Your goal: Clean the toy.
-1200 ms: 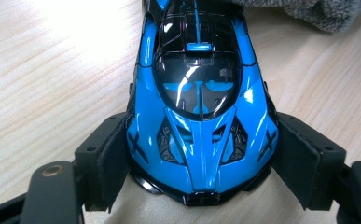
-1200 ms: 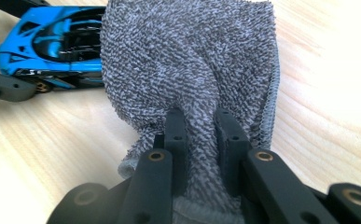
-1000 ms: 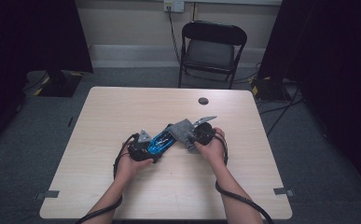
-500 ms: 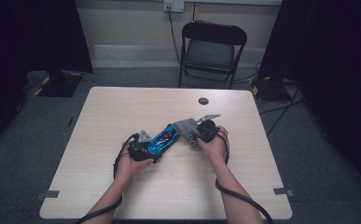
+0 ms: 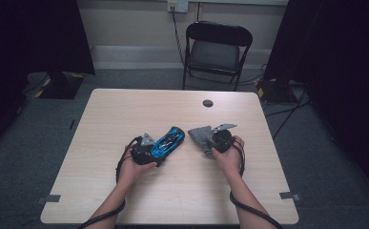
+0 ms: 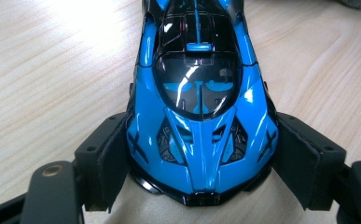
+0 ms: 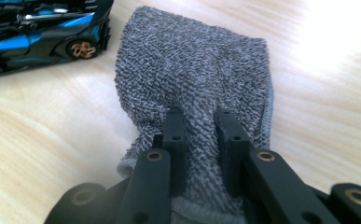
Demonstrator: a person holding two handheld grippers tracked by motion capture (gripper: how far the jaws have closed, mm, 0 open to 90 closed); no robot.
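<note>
the blue toy car (image 5: 168,141) sits at the centre of the frame on the tabletop (image 5: 125,109), its nose clamped between the pads of the left hand-held gripper (image 5: 149,150). the grey cloth (image 5: 200,135), which lay against the car a second ago, has pulled off to the right, pinched in the right hand-held gripper (image 5: 210,141). the wiping pass looks finished, or paused between strokes.

Room: dim, dark at both sides; the table (image 5: 172,191) is evenly lit from overhead.
Glare: white bloom on the wood beyond the right gripper (image 7: 201,116), streaks on the toy car (image 6: 199,121) windscreen.
Focus: jaw bases nearest the lens soft.
Shadows: faint.
</note>
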